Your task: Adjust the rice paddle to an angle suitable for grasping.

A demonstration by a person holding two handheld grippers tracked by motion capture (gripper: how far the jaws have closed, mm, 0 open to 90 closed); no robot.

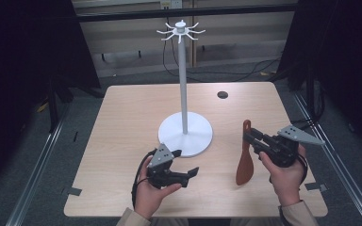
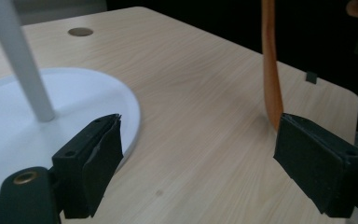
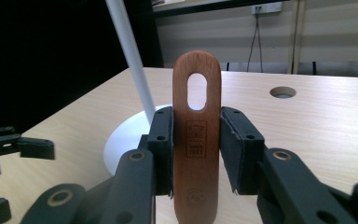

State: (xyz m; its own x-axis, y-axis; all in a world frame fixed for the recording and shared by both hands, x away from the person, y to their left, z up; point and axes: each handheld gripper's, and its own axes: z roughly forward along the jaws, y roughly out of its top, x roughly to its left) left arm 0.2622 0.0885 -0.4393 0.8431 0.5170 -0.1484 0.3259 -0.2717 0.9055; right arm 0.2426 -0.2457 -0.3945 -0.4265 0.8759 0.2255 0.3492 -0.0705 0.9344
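Well, the wooden table (image 1: 122,141) takes up the middle of the high view, and the white hook stand (image 1: 185,127) rises from its centre, round base just above the two hands. Lower right of that view, the right gripper (image 1: 248,136) pinches a wooden spatula (image 1: 244,167) by its handle, blade hanging down towards the tabletop; in the right gripper view the pads press both sides of the handle below its slotted hole. Lower centre, the left gripper (image 1: 187,165) stands spread with nothing between its pads, just beside the stand's base.
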